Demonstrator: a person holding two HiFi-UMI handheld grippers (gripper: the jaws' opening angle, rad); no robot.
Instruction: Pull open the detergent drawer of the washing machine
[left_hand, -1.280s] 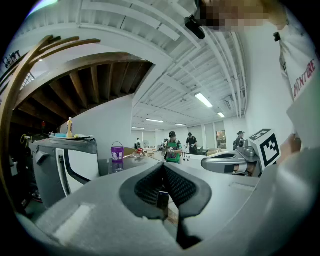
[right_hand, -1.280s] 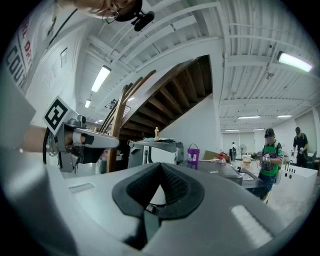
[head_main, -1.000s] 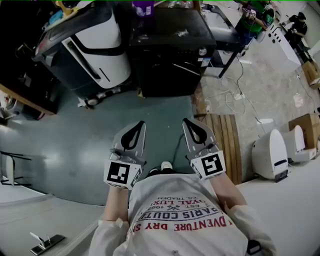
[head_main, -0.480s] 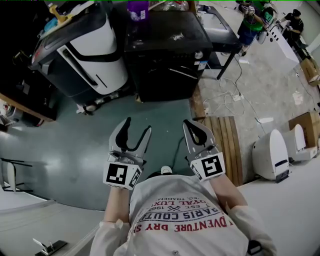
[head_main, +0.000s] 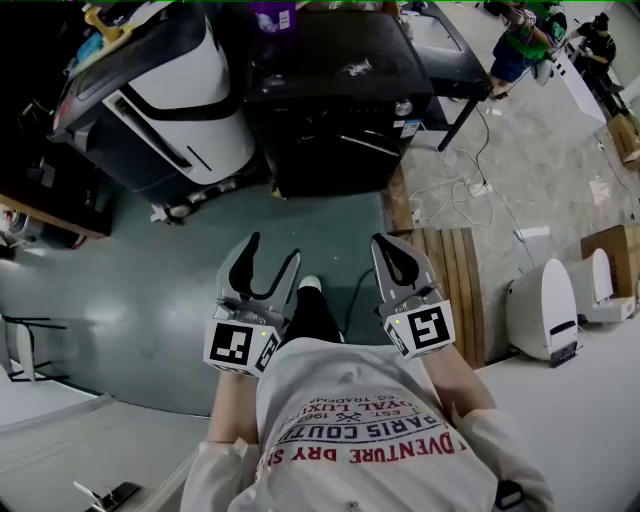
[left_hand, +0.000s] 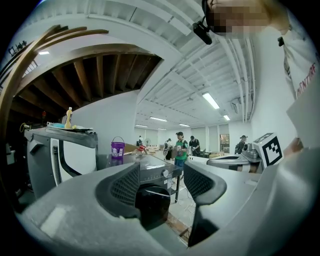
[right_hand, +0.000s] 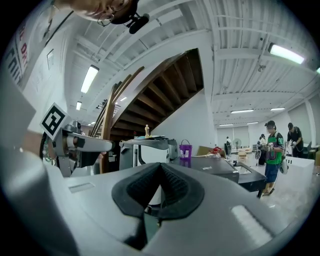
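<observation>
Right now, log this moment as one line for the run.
left gripper: jaws opening, nothing between them | right gripper: shut, empty | washing machine: ahead, untouched

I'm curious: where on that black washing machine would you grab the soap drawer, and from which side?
Probably its front edge, on the top control strip of the washing machine, beside the knob; its own handle is too small to make out. Come level from the front, since it slides out that way. The left gripper, jaws opening and empty, faces it.
</observation>
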